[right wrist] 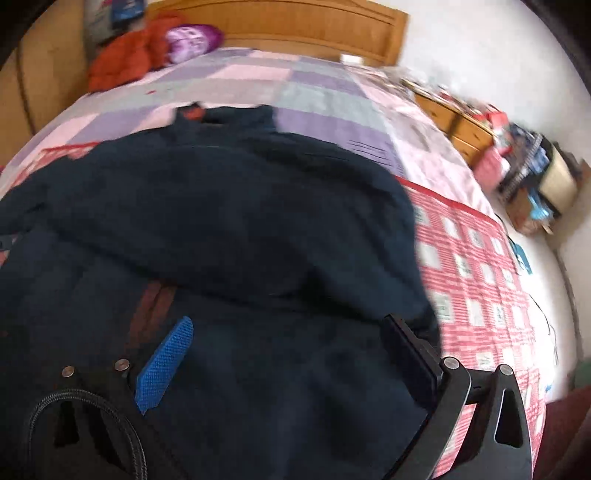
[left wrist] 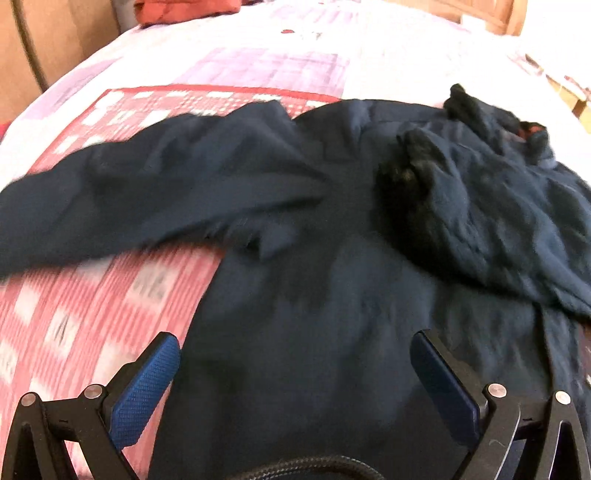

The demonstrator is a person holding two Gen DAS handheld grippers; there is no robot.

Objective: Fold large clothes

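Nearest in the left wrist view, the left gripper (left wrist: 295, 354) stands wide open with nothing between its blue pads, hanging over the lower body of a dark navy garment (left wrist: 332, 295); in the right wrist view the right gripper (right wrist: 288, 343) is likewise spread wide and holds nothing, its fingers hovering over the same garment (right wrist: 229, 229), which fills most of that view. The garment lies spread on the bed, over a red-and-white checked blanket (left wrist: 74, 302) that shows at its left side in the left view and at its right side (right wrist: 476, 280) in the right view; one sleeve (left wrist: 129, 192) stretches out leftward across the blanket, while the other side is bunched in a crumpled heap (left wrist: 498, 206) on top of the body. Beyond the garment, a pale pink and lilac patchwork bedspread (right wrist: 314, 88) covers the rest of the bed; farther still, an orange-red cloth pile (right wrist: 125, 62) and a purple patterned bundle (right wrist: 192, 38) lie near the wooden headboard (right wrist: 295, 26); to the right of the bed stands a cluttered wooden cabinet (right wrist: 461, 122), blurred.
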